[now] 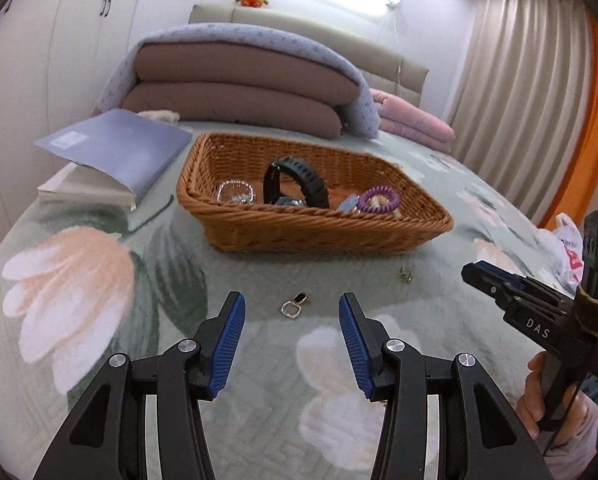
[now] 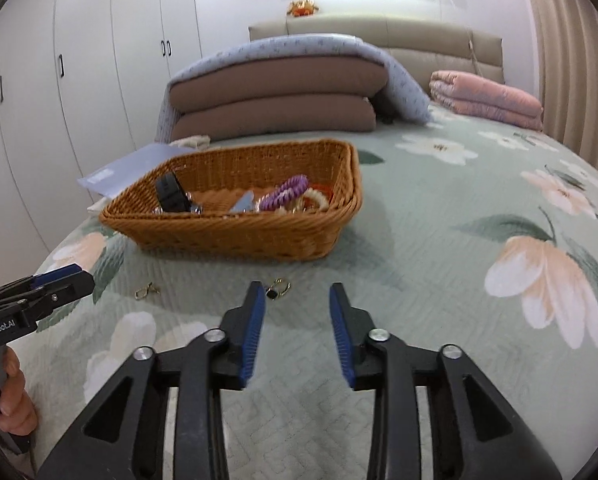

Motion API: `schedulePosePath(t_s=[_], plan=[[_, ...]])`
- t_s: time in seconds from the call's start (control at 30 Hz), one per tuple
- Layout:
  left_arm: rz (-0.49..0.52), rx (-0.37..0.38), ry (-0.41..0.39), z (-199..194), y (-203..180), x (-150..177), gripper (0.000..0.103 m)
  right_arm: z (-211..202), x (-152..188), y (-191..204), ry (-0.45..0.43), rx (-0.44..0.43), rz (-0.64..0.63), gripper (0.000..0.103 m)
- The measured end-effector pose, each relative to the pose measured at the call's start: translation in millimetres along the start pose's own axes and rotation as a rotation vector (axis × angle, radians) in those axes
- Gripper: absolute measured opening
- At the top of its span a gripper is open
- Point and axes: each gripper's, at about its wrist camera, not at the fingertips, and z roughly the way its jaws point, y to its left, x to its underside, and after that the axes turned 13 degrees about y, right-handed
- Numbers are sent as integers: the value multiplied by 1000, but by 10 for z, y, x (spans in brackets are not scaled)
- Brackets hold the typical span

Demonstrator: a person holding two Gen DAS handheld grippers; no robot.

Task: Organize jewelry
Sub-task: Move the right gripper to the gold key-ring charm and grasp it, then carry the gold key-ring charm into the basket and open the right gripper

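Two earrings (image 1: 295, 305) before filled basket (image 1: 311, 228)

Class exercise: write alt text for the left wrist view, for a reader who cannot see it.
An open left gripper hovers over a floral green bedspread, framing a small silver-and-black earring. Beyond sits a brown wicker basket holding a black watch and purple coil hair tie.

Two readable markings, both on the handheld claws.
White letters "DAS" stand on the black body of the right claw (image 1: 475, 276); "GenRobot.AI" on the left claw (image 2: 59, 278). Red print on the plastic bag (image 1: 567, 244) looks illegible.
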Motion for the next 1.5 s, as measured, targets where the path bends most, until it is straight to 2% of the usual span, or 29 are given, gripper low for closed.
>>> schedulePosePath(t_s=[0.03,0.1,0.2,0.33,0.53,0.63,0.83,0.97,1.03,1.13,1.17,1.2,1.23,1.3,1.4,1.5], plan=[[4,1,3,23,-1,9,50,47,-3,-7,24,-25,-2,47],[13,-36,28,117,-33,5,50,126,-9,11,54,-13,-3,47],[23,-104,102,327,-76,-9,50,247,-21,22,103,-11,-6,47],[62,-161,167,520,-151,-25,50,325,-56,41,129,0,-10,47],[83,-164,191,683,-215,-192,50,433,-86,79,177,19,-25,46],[107,-179,211,768,-263,-252,46,447,-97,111,179,18,-34,46],[129,-178,200,765,-304,-214,39,562,-193,132,215,-1,-20,45],[153,-172,193,754,-346,-184,38,639,-264,209,224,45,-33,45],[154,-156,195,743,-337,-180,38,673,-299,245,223,69,-38,42],[159,-148,198,746,-331,-181,37,707,-328,274,215,89,-46,29],[166,-152,196,747,-341,-175,35,712,-328,287,215,88,-54,20],[178,-153,193,748,-363,-165,29,703,-321,301,212,86,-61,17],[194,-155,191,748,-391,-156,18,694,-314,305,205,83,-65,17],[236,-159,186,739,-476,-118,4,664,-293,291,197,61,-65,17],[280,-166,176,727,-560,-82,1,609,-273,242,178,9,-53,17],[265,-139,173,688,-528,-87,1,547,-259,220,152,-25,-47,17]])
